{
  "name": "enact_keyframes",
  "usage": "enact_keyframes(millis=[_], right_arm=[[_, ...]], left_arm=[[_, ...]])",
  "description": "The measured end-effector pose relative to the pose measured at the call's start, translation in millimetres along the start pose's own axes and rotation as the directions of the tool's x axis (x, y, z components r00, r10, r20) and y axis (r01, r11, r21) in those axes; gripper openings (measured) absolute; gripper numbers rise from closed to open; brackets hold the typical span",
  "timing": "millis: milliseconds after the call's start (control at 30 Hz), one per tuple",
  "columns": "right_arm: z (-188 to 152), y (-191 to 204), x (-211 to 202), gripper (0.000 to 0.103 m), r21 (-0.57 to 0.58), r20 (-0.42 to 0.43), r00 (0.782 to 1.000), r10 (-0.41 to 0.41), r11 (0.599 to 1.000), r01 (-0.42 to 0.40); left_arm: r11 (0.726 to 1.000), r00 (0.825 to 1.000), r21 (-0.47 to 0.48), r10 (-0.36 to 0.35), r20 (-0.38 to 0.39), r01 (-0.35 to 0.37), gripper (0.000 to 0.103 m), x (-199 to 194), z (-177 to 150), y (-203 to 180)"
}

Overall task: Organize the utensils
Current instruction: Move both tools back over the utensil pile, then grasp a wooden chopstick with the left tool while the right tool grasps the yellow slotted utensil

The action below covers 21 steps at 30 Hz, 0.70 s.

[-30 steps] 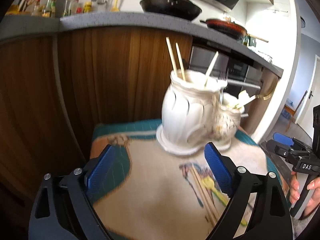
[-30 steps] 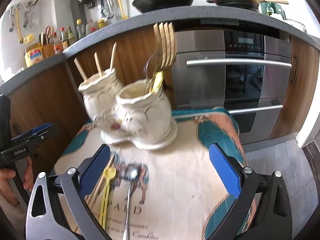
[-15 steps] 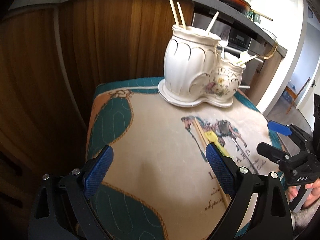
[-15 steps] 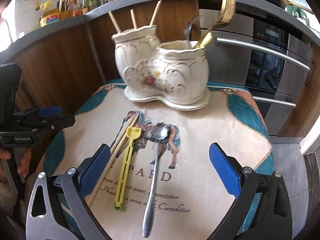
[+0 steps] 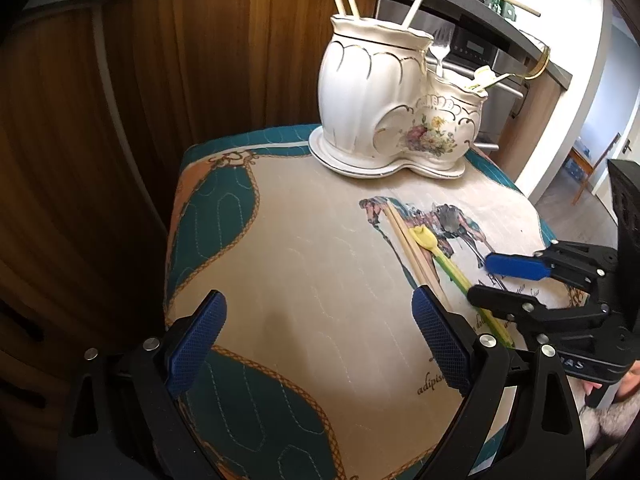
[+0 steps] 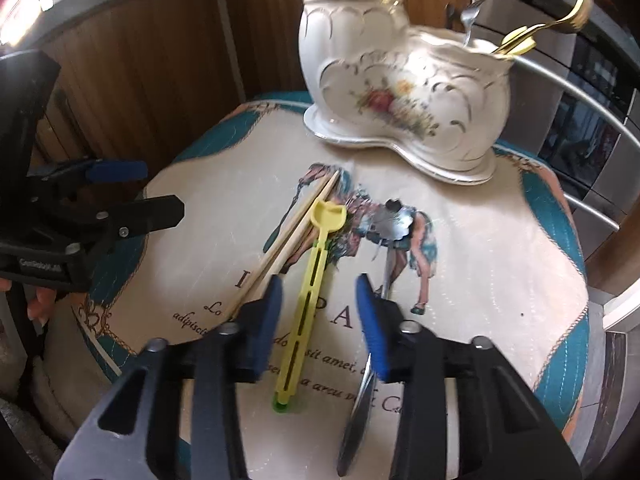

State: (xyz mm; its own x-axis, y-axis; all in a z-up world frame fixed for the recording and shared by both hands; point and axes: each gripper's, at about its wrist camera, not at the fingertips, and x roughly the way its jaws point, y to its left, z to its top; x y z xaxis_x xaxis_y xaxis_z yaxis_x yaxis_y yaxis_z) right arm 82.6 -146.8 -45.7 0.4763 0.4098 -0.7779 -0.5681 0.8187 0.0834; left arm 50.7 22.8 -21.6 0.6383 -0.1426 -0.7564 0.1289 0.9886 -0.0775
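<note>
Right tongs (image 6: 320, 316) have just been closing: the two blue pads now stand at a narrow gap, not shut. Between them lies the handle of a yellow plastic scoop (image 6: 308, 296); neither pad touches it, and a clear strip of cloth shows on each side of the handle. Left tongs (image 5: 320, 340) are spread wide and hold nothing; only the printed cloth (image 5: 304, 264) lies between their pads.

Layout on the desk:
- Yellow plastic scoop: flat on the cloth, head toward the holder, handle toward the right tongs.
- Pair of wooden chopsticks (image 6: 288, 232): flat on the cloth, just beside the scoop on its left, lying close together and nearly parallel to it. The near ends pass under the left pad of the right tongs.
- Metal spoon (image 6: 394, 220): flat on the cloth on the scoop's right, bowl toward the holder; its handle runs beneath the right pad.
- White ceramic holder (image 5: 384, 92): upright at the far edge of the cloth, with a tall compartment and a lower one. Three more chopsticks stand in the tall compartment. A fork and gold-coloured cutlery stand in the lower one.

In the right wrist view, the left tongs appear at the left edge, well apart from the utensils.
</note>
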Motion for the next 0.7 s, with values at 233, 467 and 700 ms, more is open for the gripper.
enact_keyframes(millis=[233,467,700], right_arm=[[3,-5,15,0.025,0.044,-0.050,0.998,0.028,0.999,-0.026],[6,0,22,0.017,0.017,-0.055,0.998,-0.004,1.000,0.005],[5,-9,15,0.010,0.069,-0.015,0.999,0.038,0.997,-0.037]], left_arm=[[1.000,1.000,0.024,-0.008,-0.005,0.008,0.093,0,0,-8],[0.999,1.000,0.034,-0.005,-0.006,0.006,0.093,1,0,-13],[0.999,1.000,0.045,-0.008,-0.025,0.009,0.093,3,-1,-20]])
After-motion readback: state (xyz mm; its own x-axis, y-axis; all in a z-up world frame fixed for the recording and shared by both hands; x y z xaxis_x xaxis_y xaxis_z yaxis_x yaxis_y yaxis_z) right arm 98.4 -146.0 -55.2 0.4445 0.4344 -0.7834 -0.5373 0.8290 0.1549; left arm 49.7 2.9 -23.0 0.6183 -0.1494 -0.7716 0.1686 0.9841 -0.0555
